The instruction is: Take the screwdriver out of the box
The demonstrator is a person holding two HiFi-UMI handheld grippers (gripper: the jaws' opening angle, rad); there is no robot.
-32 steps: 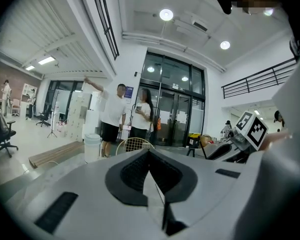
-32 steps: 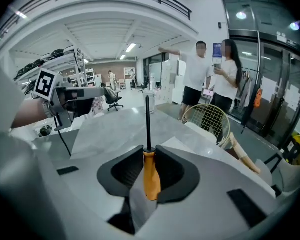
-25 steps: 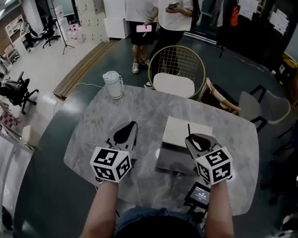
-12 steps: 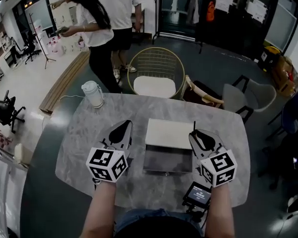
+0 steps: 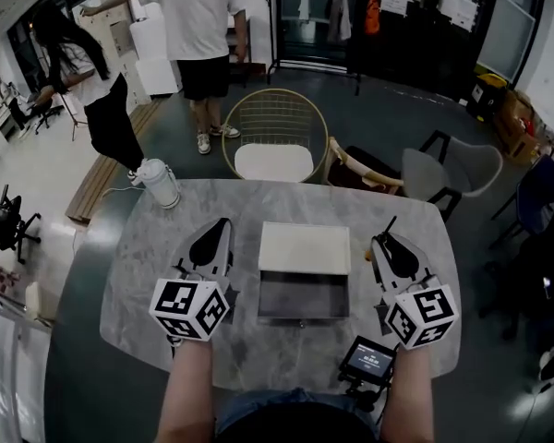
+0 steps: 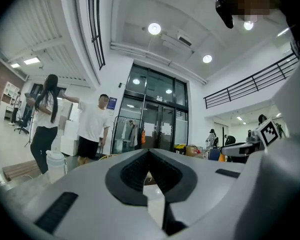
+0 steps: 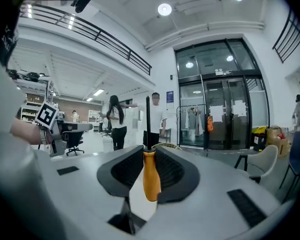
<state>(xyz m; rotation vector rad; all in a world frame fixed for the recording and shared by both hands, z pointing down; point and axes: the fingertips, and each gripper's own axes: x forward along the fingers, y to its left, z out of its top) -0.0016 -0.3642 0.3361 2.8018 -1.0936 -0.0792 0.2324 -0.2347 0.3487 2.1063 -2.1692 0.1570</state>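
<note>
An open grey box (image 5: 303,297) with its pale lid (image 5: 305,247) laid back sits mid-table. My right gripper (image 5: 386,242) hangs to the right of the box, shut on the screwdriver. In the right gripper view the orange handle (image 7: 151,176) is pinched between the jaws of my right gripper (image 7: 149,153), and the black shaft (image 7: 148,121) points out past the tips. The shaft (image 5: 391,223) also shows in the head view. My left gripper (image 5: 218,224) is left of the box; in the left gripper view my left gripper (image 6: 149,153) has its tips together with nothing between them.
The marble table (image 5: 157,275) carries a white jug (image 5: 157,183) at its far left corner and a small screen device (image 5: 367,361) at the near edge. A wire chair (image 5: 272,146) and other chairs stand behind. Two people (image 5: 198,26) stand further back.
My right gripper, with the screwdriver in it, has moved from over the box's right edge out to the right of the box. The left gripper has drifted slightly left.
</note>
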